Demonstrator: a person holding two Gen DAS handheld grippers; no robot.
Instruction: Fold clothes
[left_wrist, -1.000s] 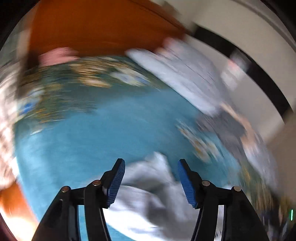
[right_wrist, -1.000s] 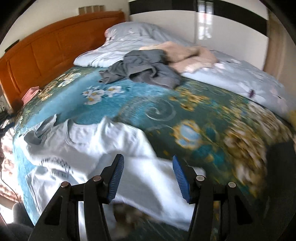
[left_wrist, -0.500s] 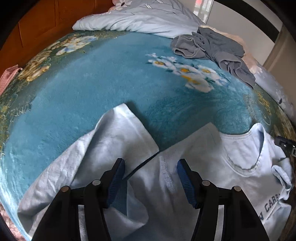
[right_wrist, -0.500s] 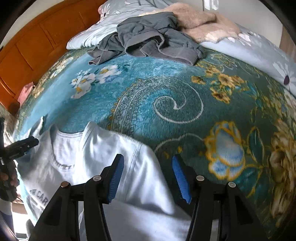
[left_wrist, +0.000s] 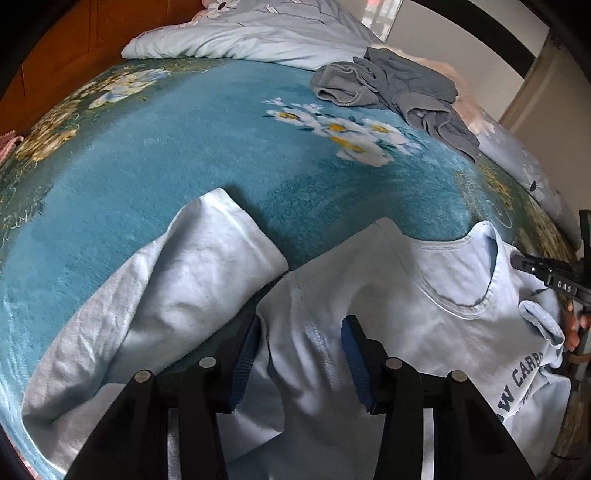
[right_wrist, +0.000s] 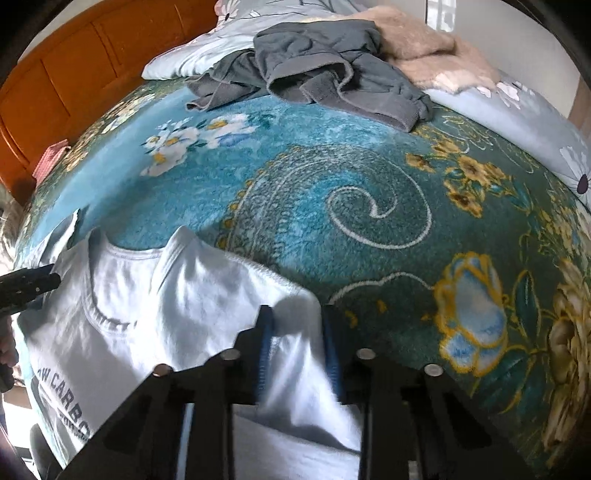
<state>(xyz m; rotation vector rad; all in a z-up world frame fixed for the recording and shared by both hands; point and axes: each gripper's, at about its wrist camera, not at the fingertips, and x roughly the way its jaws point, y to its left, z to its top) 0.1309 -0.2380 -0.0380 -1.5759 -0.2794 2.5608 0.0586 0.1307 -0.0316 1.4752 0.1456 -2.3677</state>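
Observation:
A pale blue T-shirt (left_wrist: 436, 325) with dark lettering lies front up on the teal flowered blanket (left_wrist: 184, 155). My left gripper (left_wrist: 301, 354) is open, its jaws astride the shirt's shoulder seam beside the spread sleeve (left_wrist: 166, 295). In the right wrist view the same shirt (right_wrist: 155, 314) fills the lower left. My right gripper (right_wrist: 297, 350) has narrowed its jaws around the other shoulder's cloth, with the fabric between the pads. Each gripper's tip shows at the edge of the other's view.
A crumpled grey garment (right_wrist: 325, 70) and a beige fleece (right_wrist: 428, 48) lie at the far side on a light blue quilt (left_wrist: 251, 37). An orange wooden headboard (right_wrist: 62, 77) stands at the left. A pink cloth (right_wrist: 50, 158) lies by it.
Both grippers have moved down and in onto the shirt's shoulders. The right jaws have narrowed around the cloth; the left jaws stay wide.

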